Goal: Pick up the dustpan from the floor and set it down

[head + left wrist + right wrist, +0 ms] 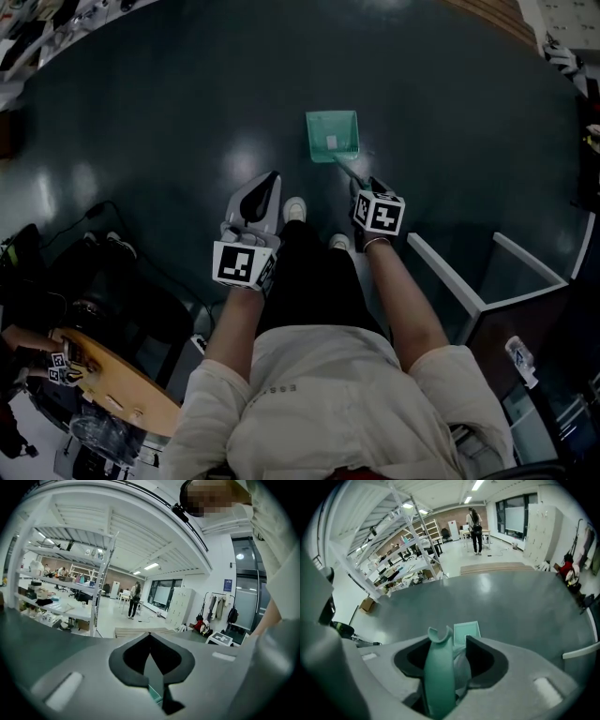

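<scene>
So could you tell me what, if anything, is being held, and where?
Nothing seems gripped: the dustpan handle sits loose between the right gripper's open fingers.

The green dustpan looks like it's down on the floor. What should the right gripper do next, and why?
Probably draw the right gripper up and back off the handle. The dustpan lies flat on the floor, and the jaws stand apart with a gap beside the handle, so nothing seems left to hold.
</scene>
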